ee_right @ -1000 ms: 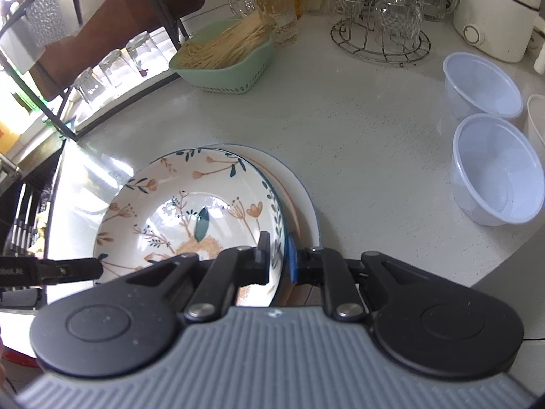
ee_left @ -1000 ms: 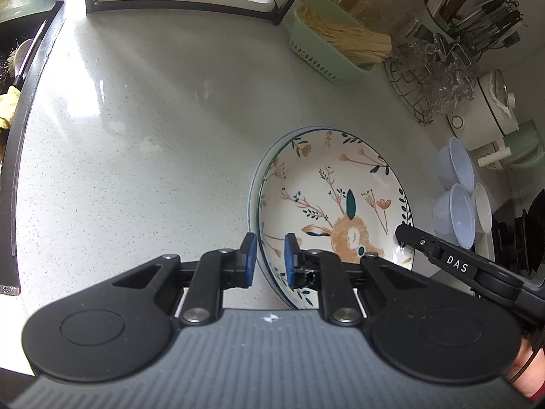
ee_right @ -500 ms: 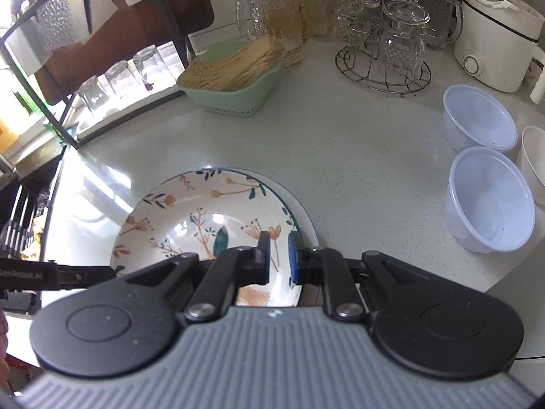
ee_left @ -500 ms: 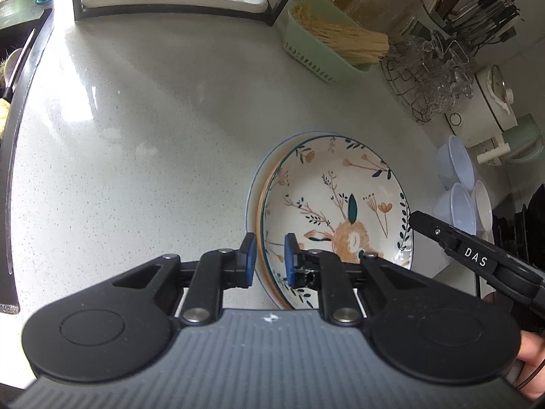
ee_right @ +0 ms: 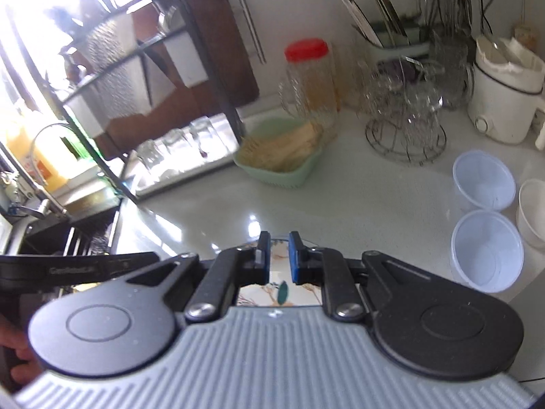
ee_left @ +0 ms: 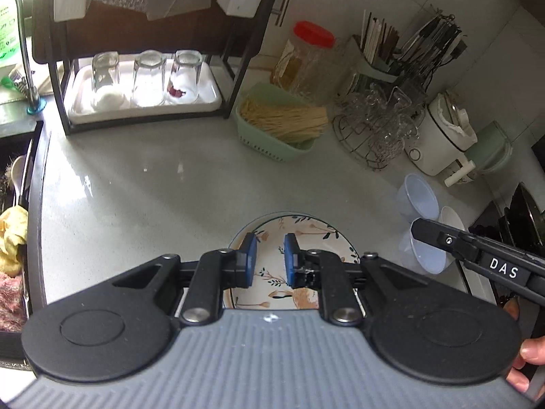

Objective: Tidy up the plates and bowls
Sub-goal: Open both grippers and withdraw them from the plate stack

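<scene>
Floral plate [ee_left: 308,228] sat on the counter [ee_left: 170,191] right under both tools, left tool [ee_left: 268,255] and right tool [ee_right: 279,254] each a bit open, holding nothing. Clear bowls [ee_right: 485,250] were off at 2 o'clock from the right tool, well apart, so I'd guess the right hand was nearer for grabbing those next.
</scene>
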The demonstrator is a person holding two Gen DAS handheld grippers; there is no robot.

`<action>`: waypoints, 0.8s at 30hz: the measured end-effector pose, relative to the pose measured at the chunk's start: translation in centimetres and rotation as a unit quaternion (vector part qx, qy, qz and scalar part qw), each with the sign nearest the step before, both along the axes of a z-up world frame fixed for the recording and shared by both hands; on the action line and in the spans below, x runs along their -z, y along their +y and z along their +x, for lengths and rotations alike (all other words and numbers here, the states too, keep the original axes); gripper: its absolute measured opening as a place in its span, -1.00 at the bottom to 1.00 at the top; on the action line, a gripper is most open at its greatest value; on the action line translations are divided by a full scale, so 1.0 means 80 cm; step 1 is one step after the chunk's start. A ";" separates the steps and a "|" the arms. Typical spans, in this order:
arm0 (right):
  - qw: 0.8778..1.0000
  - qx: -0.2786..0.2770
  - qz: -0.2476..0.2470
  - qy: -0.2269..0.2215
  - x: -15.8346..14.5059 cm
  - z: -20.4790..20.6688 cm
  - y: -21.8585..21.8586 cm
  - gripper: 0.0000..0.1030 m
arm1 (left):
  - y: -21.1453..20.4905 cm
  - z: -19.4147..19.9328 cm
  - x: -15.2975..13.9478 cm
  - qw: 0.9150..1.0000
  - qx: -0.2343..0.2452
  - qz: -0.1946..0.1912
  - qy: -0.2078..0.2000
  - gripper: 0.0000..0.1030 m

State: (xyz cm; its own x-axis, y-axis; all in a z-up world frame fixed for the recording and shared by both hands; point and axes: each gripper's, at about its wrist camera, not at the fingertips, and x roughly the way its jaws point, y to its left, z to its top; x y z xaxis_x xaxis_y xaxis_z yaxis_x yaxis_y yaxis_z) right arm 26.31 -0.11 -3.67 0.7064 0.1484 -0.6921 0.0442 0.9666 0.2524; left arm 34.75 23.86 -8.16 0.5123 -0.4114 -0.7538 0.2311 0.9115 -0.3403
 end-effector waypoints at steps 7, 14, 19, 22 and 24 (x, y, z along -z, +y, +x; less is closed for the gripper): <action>0.999 0.008 -0.024 -0.036 -0.031 -0.024 0.016 -0.71 | 0.010 -0.018 -0.017 1.000 0.014 -0.007 -0.014 -0.64; 0.998 0.046 -0.010 -0.034 -0.024 -0.031 0.008 -0.71 | 0.009 -0.020 -0.013 0.999 0.031 0.007 -0.015 -0.64; 0.997 0.071 -0.010 -0.033 -0.021 -0.038 -0.005 -0.71 | -0.005 -0.020 -0.012 0.999 0.038 0.008 -0.012 -0.64; 0.997 0.070 -0.004 -0.036 -0.021 -0.040 -0.017 -0.71 | -0.023 -0.024 -0.014 0.999 0.039 0.013 -0.019 -0.64; 0.997 0.060 -0.008 -0.037 -0.021 -0.041 -0.031 -0.71 | -0.039 -0.025 -0.015 0.999 0.031 0.012 -0.026 -0.64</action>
State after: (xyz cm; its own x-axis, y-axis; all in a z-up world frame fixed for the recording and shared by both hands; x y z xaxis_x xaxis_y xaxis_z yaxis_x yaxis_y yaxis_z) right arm 23.04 -2.60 -1.98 0.7682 0.0490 -0.6383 0.1423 0.9591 0.2448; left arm 32.74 20.72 -6.99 0.5251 -0.4254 -0.7371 0.3050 0.9027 -0.3036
